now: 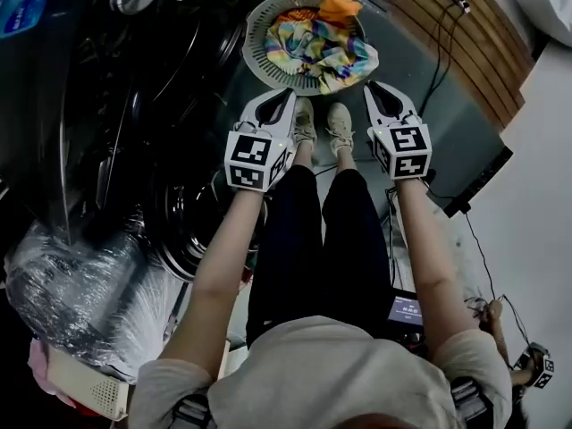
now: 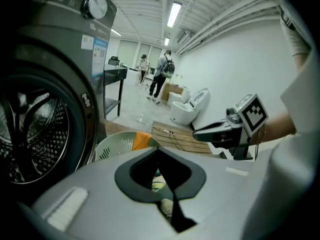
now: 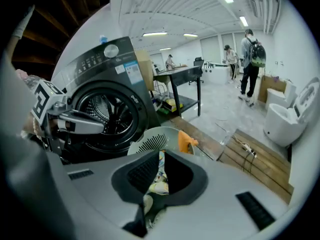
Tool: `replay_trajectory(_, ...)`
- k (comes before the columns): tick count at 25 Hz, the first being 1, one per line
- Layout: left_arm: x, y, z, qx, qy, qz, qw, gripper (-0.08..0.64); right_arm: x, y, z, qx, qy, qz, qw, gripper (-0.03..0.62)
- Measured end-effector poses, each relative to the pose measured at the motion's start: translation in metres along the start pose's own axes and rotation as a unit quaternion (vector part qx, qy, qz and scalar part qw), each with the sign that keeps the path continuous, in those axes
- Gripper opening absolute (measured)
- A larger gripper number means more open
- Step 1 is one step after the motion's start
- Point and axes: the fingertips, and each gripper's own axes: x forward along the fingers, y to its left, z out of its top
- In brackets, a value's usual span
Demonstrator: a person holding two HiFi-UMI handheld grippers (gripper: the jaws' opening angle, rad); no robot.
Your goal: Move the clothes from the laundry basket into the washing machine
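A round pale-green laundry basket stands on the floor ahead of my feet. It holds a colourful bundle of clothes with an orange piece at its far rim. Left of it is the dark washing machine, its door open and the drum showing. My left gripper and right gripper hover side by side just short of the basket's near rim, both shut and holding nothing. The basket and orange piece also show in the left gripper view. The clothes lie past the right gripper's tips.
A wooden platform with cables lies beyond the basket on the right. A plastic-wrapped bundle sits at the lower left. Two people stand far down the room near a black table and white fixtures.
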Motion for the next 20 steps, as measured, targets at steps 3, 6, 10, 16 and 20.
replay_trajectory(3, 0.028, 0.008, -0.027, -0.004, 0.009, -0.004, 0.9999, 0.006, 0.034, -0.014, -0.035, 0.000, 0.017, -0.009, 1.000, -0.003)
replay_trajectory(6, 0.052, 0.014, -0.054, -0.012, 0.014, -0.001, 0.9998, 0.006, 0.069, -0.022, -0.068, 0.003, 0.043, -0.006, 0.999, 0.146)
replay_trajectory(10, 0.083, 0.024, -0.082, -0.029, 0.015, 0.009, 0.9994, 0.006, 0.116, -0.029, -0.102, -0.017, 0.079, 0.001, 0.997, 0.177)
replay_trajectory(16, 0.104, 0.036, -0.110, -0.057, 0.011, 0.027, 0.9980, 0.006, 0.157, -0.035, -0.144, -0.064, 0.143, -0.023, 0.987, 0.179)
replay_trajectory(20, 0.108, 0.040, -0.123, -0.073, 0.018, 0.030, 0.9967, 0.006, 0.162, -0.048, -0.148, -0.126, 0.152, -0.069, 0.978, 0.039)
